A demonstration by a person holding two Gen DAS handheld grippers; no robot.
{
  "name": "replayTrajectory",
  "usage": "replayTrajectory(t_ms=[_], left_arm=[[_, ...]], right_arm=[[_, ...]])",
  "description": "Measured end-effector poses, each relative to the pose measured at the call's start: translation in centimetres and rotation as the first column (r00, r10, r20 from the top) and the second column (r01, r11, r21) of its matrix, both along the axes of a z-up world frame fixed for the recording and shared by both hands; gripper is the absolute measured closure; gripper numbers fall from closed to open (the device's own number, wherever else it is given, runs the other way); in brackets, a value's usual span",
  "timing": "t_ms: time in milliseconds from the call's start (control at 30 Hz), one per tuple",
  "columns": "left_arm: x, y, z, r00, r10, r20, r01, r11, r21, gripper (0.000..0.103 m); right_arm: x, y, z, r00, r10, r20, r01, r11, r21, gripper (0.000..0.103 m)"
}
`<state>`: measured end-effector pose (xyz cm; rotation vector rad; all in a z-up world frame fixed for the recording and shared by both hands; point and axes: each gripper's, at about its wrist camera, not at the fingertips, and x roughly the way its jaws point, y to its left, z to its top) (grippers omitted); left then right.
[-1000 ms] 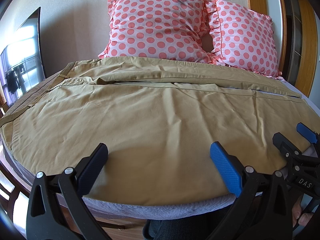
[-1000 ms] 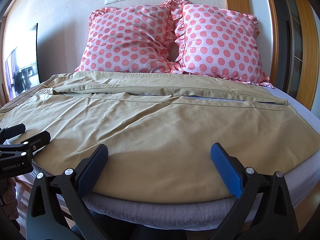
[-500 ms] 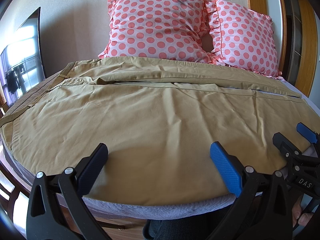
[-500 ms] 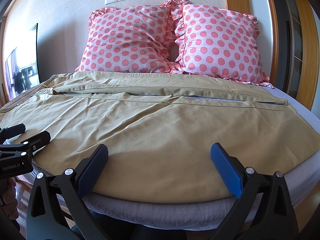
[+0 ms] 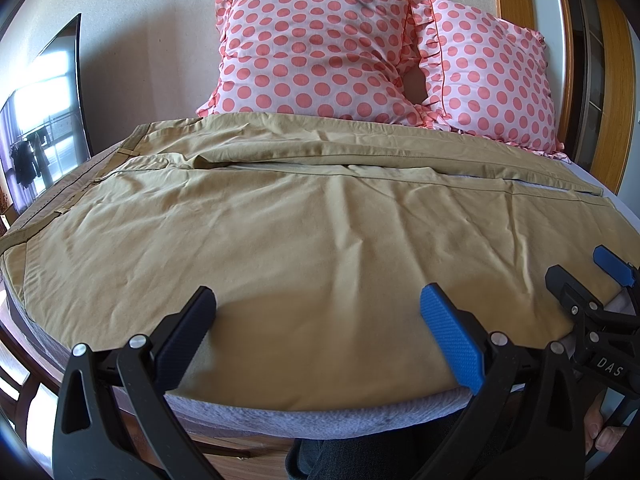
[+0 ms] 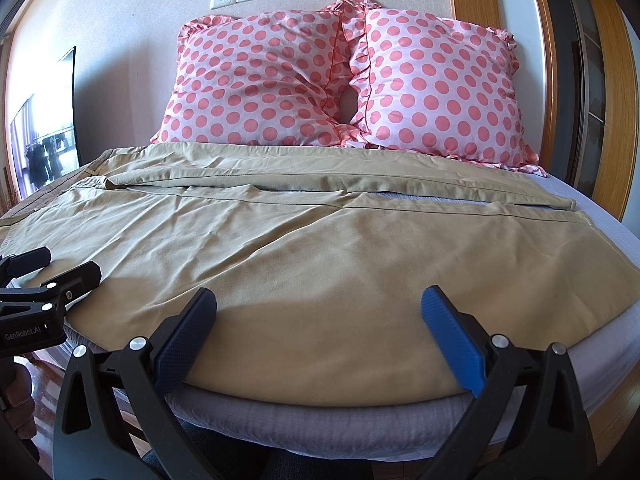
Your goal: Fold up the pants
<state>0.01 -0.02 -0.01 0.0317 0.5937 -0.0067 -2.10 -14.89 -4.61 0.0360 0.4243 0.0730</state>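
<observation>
Tan pants (image 5: 304,224) lie spread flat across the bed, waistband at the left, legs running to the right; they show the same way in the right wrist view (image 6: 320,248). My left gripper (image 5: 318,326) is open and empty, hovering over the near edge of the pants. My right gripper (image 6: 320,326) is open and empty over the near edge, further right. Each gripper shows in the other's view: the right one (image 5: 584,280) at the right edge, the left one (image 6: 52,268) at the left edge.
Two pink polka-dot pillows (image 5: 320,48) (image 6: 436,84) lean on the wall at the head of the bed. The grey mattress edge (image 6: 320,420) runs just below the grippers. A dark screen (image 5: 44,128) stands at the left. A wooden door frame (image 6: 612,92) is at the right.
</observation>
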Motion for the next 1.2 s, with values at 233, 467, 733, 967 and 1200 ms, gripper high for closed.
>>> replayTrajectory(t_ms=[233,467,733,967,1200], left_arm=[[0.0,0.0,0.0,1.000,0.000,0.000,0.000,1.000,0.000,0.002],[0.0,0.0,0.0,1.000,0.000,0.000,0.000,1.000,0.000,0.002],[0.0,0.0,0.0,1.000,0.000,0.000,0.000,1.000,0.000,0.002],[0.1,0.1,0.1,1.000,-0.011,-0.018,0.010,1.000,-0.004,0.002],[1.9,2.8,2.4,0.999,0.039,-0.026,-0.040,0.998,-0.039,0.002]], right_arm=[[0.0,0.0,0.0,1.000,0.000,0.000,0.000,1.000,0.000,0.001],[0.0,0.0,0.0,1.000,0.000,0.000,0.000,1.000,0.000,0.001],[0.0,0.0,0.0,1.000,0.001,0.001,-0.001,1.000,0.000,0.001],[0.2,-0.2,0.1,0.999,0.034,-0.013,-0.034,0.999,0.002,0.001],[4.2,-7.5,8.0,0.998,-0.045,0.033,0.042,0.995,0.087,0.001]])
